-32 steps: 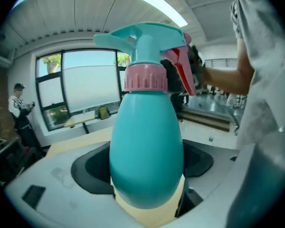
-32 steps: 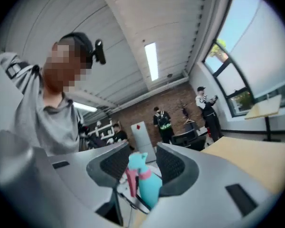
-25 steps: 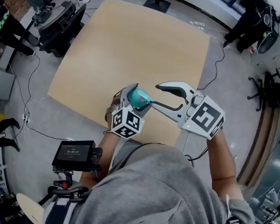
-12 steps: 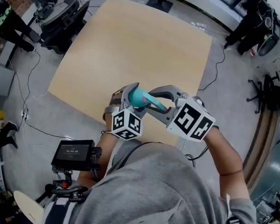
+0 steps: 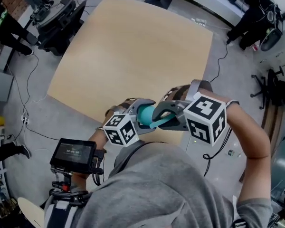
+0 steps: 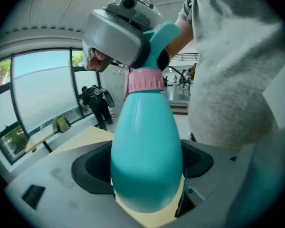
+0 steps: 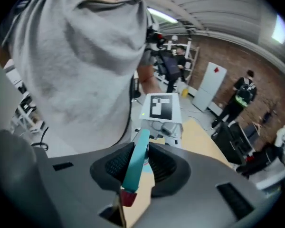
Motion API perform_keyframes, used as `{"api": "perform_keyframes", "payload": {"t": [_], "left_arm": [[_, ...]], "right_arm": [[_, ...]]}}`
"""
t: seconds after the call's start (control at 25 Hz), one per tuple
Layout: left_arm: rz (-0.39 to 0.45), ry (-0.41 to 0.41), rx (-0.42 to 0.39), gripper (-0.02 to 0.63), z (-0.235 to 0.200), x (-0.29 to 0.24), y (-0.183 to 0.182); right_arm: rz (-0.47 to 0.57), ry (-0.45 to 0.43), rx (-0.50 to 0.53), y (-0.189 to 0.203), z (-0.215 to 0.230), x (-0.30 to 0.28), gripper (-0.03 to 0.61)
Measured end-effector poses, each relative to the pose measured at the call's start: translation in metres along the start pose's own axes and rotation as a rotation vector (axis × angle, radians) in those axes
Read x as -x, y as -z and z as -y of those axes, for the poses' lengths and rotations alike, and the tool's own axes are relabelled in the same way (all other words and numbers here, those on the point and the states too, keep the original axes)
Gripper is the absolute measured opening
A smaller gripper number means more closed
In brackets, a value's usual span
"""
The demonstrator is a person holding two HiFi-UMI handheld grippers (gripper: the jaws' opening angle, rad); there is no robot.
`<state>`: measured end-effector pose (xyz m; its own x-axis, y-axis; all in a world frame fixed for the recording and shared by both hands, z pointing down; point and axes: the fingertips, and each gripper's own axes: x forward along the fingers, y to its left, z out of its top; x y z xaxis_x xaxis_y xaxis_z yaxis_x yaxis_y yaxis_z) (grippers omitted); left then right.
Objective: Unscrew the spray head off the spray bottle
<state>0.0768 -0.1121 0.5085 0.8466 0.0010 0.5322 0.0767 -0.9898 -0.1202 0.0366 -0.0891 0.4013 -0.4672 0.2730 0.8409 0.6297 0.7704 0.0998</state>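
Observation:
The teal spray bottle (image 6: 147,151) has a pink collar (image 6: 145,82) and a teal spray head (image 6: 157,34). My left gripper (image 6: 147,167) is shut on the bottle's body, both pads against its sides. In the head view the bottle (image 5: 145,114) lies held above the table's near edge, between the left gripper (image 5: 137,117) and the right gripper (image 5: 165,117). In the right gripper view the spray head (image 7: 137,163), ending in a red tip (image 7: 127,197), sits between the pads of my right gripper (image 7: 141,164). Its jaws are closing and the pads touch the head.
A light wooden table (image 5: 133,46) stretches ahead. Cables run over the floor at both sides. Black carts and seated or standing people (image 5: 4,23) ring the table. A screen unit (image 5: 73,153) hangs at the person's waist.
The right gripper swung left from beside the bottle onto the spray head and its jaws narrowed on it. Both grippers came closer to the person's chest.

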Motion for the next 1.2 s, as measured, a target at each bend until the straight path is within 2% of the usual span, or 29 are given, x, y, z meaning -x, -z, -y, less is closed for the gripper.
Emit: {"api": "perform_keyframes", "payload": {"t": [0.08, 0.16, 0.24, 0.32, 0.36, 0.4, 0.44, 0.48, 0.56, 0.6, 0.68, 0.76, 0.84, 1.0, 1.08, 1.2], "left_arm": [[0.025, 0.059, -0.002, 0.395, 0.012, 0.0, -0.006], [0.04, 0.049, 0.012, 0.395, 0.01, 0.0, -0.009], [0.057, -0.022, 0.067, 0.396, -0.005, -0.001, -0.008], [0.081, -0.134, 0.169, 0.395, -0.03, 0.002, -0.001], [0.086, -0.202, 0.225, 0.396, -0.044, 0.004, 0.005], [0.084, -0.276, 0.276, 0.396, -0.059, 0.009, 0.012], [0.077, -0.353, 0.317, 0.396, -0.073, 0.014, 0.02], [0.067, -0.427, 0.348, 0.396, -0.086, 0.019, 0.027], [0.044, -0.552, 0.38, 0.396, -0.108, 0.03, 0.037], [0.03, -0.603, 0.378, 0.396, -0.116, 0.034, 0.041], [-0.004, -0.679, 0.341, 0.395, -0.126, 0.039, 0.042], [-0.03, -0.717, 0.283, 0.396, -0.13, 0.038, 0.038], [-0.044, -0.727, 0.233, 0.396, -0.129, 0.035, 0.032], [-0.043, -0.728, 0.23, 0.396, -0.13, 0.03, 0.027], [-0.048, -0.731, 0.233, 0.396, -0.13, 0.031, 0.027], [-0.039, -0.704, 0.22, 0.396, -0.127, 0.028, 0.023]], "right_arm": [[-0.012, -0.064, 0.073, -0.004, -0.011, 0.001, 0.095], [-0.017, -0.052, 0.078, -0.005, -0.008, 0.004, 0.095], [-0.02, 0.053, 0.017, 0.003, 0.009, 0.009, 0.101], [-0.023, 0.262, -0.095, 0.019, 0.04, 0.021, 0.163], [-0.011, 0.392, -0.166, 0.026, 0.057, 0.032, 0.215], [0.03, 0.528, -0.251, 0.031, 0.073, 0.046, 0.229], [0.115, 0.655, -0.359, 0.033, 0.087, 0.062, 0.229], [0.253, 0.763, -0.5, 0.033, 0.096, 0.078, 0.229], [0.563, 0.895, -0.824, 0.035, 0.1, 0.099, 0.229], [0.658, 0.94, -0.942, 0.039, 0.099, 0.101, 0.229], [0.716, 1.009, -1.059, 0.045, 0.1, 0.09, 0.229], [0.718, 1.034, -1.109, 0.047, 0.105, 0.072, 0.229], [0.666, 1.05, -1.12, 0.048, 0.11, 0.057, 0.229], [0.539, 1.132, -1.093, 0.059, 0.109, 0.051, 0.218], [0.486, 1.137, -1.067, 0.06, 0.105, 0.051, 0.096], [0.433, 1.114, -1.012, 0.055, 0.104, 0.051, 0.092]]}}
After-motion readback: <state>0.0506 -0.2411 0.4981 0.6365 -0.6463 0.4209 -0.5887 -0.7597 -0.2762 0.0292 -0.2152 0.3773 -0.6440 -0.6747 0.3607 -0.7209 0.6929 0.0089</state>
